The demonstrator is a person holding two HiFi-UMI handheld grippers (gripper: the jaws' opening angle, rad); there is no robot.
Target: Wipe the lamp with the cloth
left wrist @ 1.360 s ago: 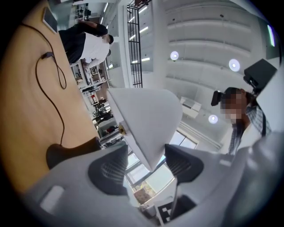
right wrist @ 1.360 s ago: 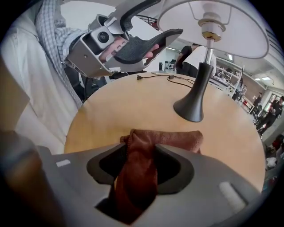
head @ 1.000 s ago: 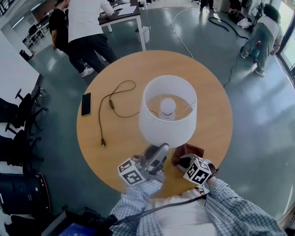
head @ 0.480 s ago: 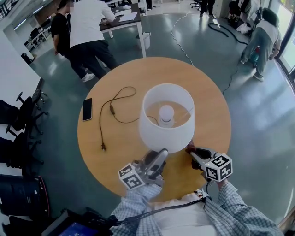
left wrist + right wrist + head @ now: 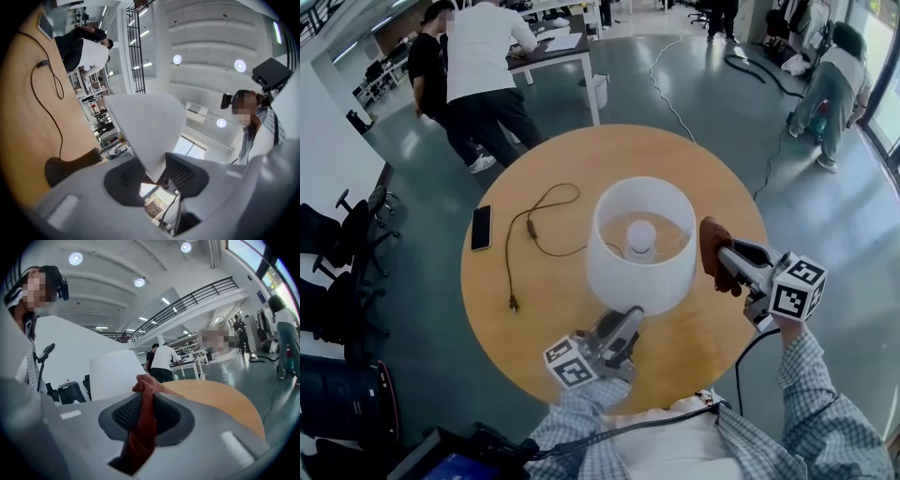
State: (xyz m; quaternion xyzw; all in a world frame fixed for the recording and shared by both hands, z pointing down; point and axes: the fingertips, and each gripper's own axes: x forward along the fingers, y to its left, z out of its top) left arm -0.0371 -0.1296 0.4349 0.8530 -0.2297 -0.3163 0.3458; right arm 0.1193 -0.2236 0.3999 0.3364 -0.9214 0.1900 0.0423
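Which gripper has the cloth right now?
The right gripper: a reddish-brown cloth is pinched between its jaws, up beside the white lampshade. The left gripper grips the lampshade's lower rim instead.

You've no readable text, label, brand, number or sign in any of these views.

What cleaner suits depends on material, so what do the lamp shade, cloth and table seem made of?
The lamp shade looks like matte white fabric or paper: thin edge, no gloss. The cloth is a rust-red woven textile, with soft folds and visible weave. The table is wood or wood-look laminate, smooth and satin; which, I cannot tell.
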